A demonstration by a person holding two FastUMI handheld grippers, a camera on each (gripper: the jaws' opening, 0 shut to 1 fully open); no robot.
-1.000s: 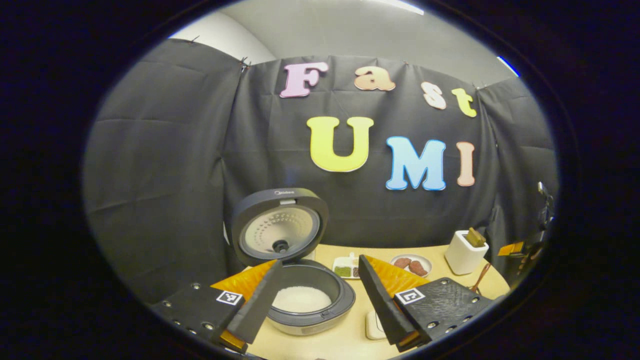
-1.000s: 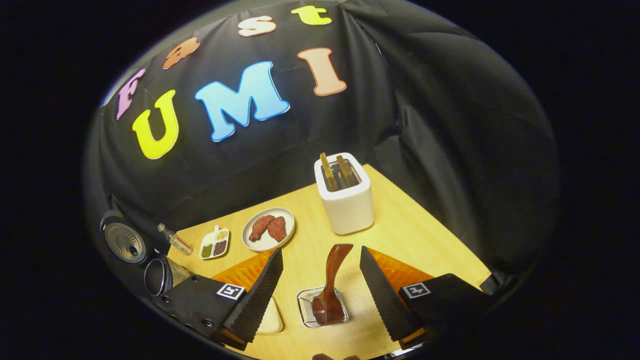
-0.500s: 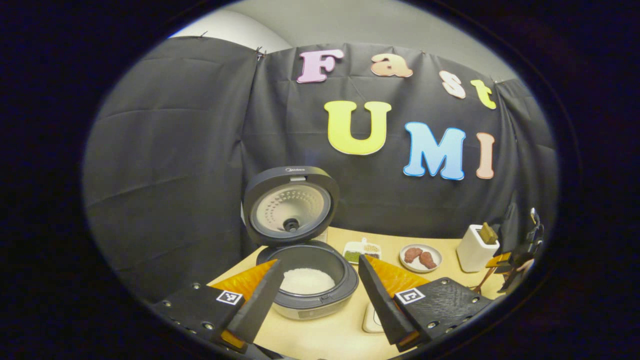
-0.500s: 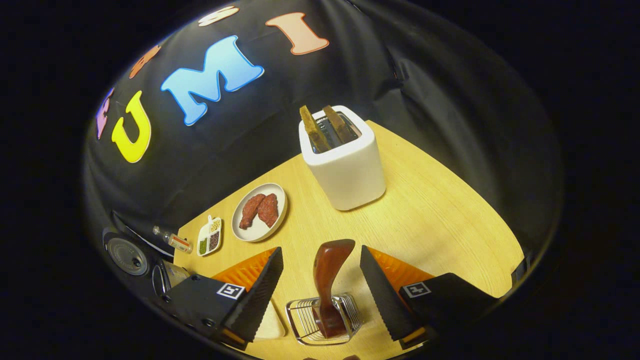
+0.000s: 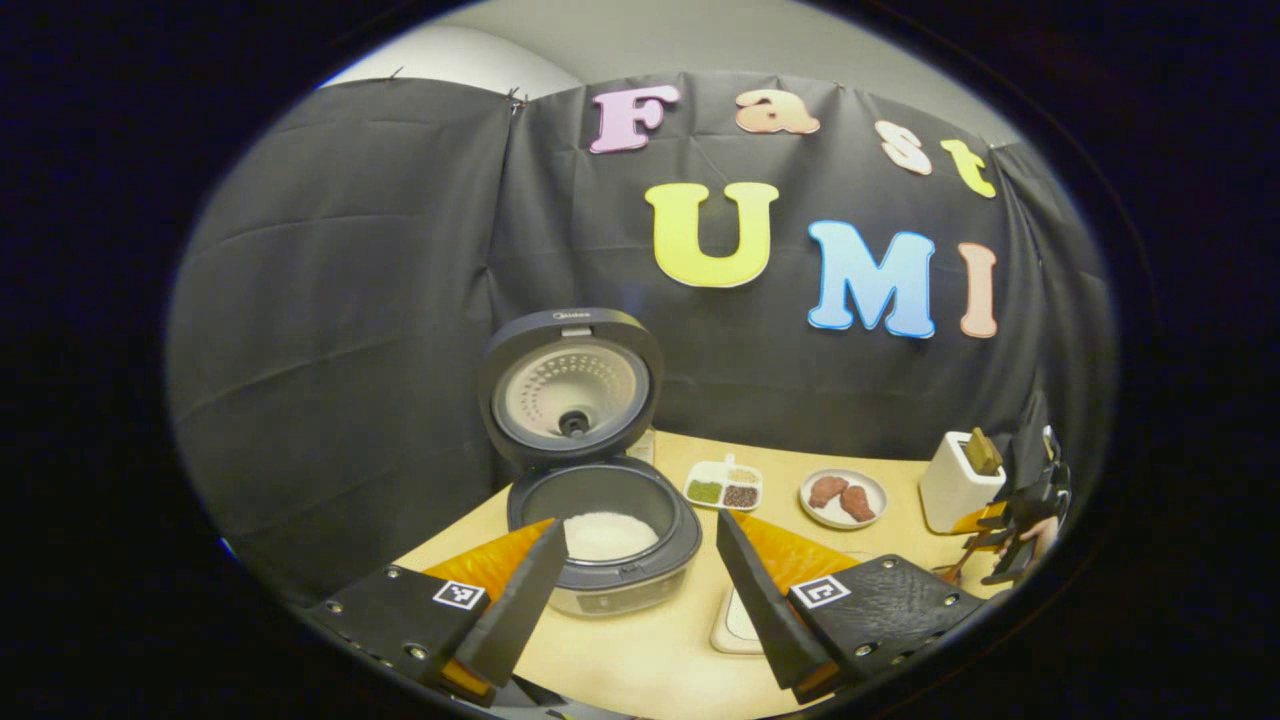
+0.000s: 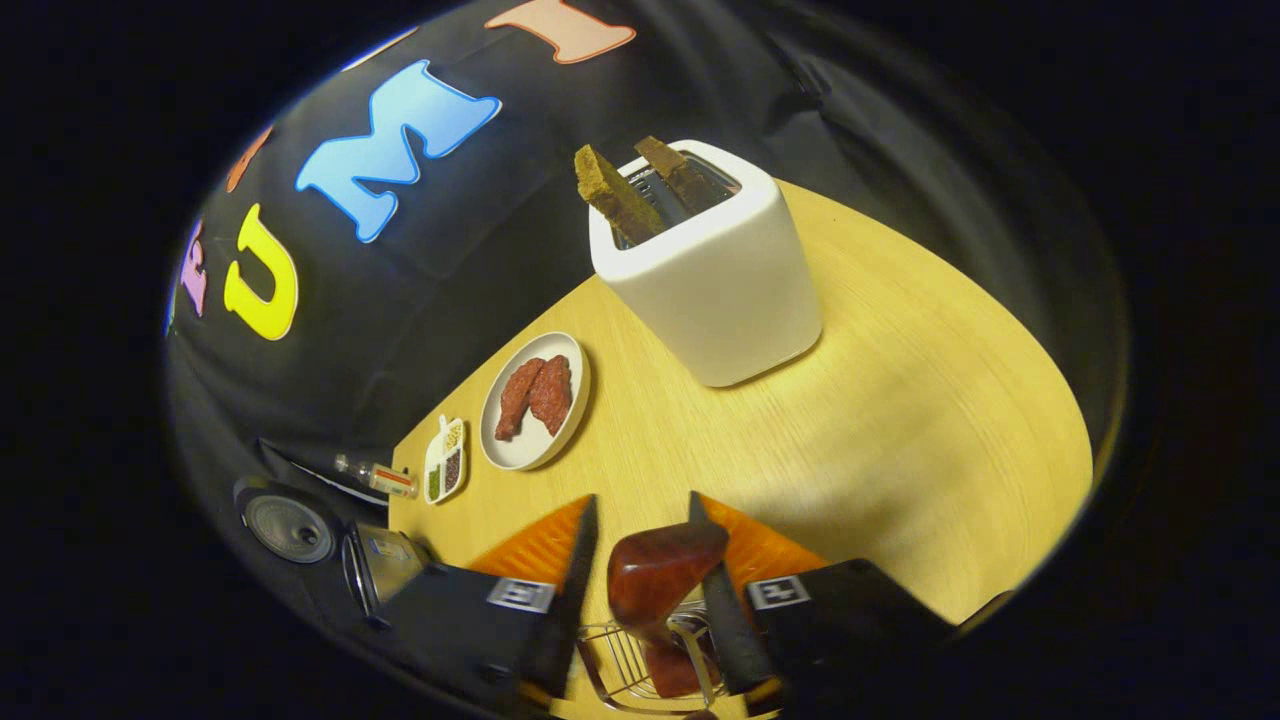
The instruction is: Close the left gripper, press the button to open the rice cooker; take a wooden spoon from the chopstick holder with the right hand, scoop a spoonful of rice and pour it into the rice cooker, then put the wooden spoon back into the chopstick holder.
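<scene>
Right gripper [image 6: 640, 590] is down over the chopstick holder [image 6: 625, 655], a wire basket at the near edge of the table [image 6: 900, 400], with the wooden spoon [image 6: 662, 585] standing between its fingers. Spoon's long axis runs roughly up out of the basket toward the camera, handle end topmost. Jaws narrowed around the handle; the right finger looks in contact, but I can't tell if the left one is touching, so grip not confirmed. My read: the next move is a straight lift along that axis, so the bowl clears the wire. Left gripper [image 5: 640, 590] is wide apart, holding nothing, hovering in front of the rice cooker [image 5: 605, 535]. Left gripper view shows what the right doesn't: lid up, white rice in the pot, so the button step looks done. It also catches the right gripper at far right beside the toaster [image 5: 958, 483]. Right gripper view gives the spoon-to-finger geometry; there the cooker sits far left, well apart from the holder.
</scene>
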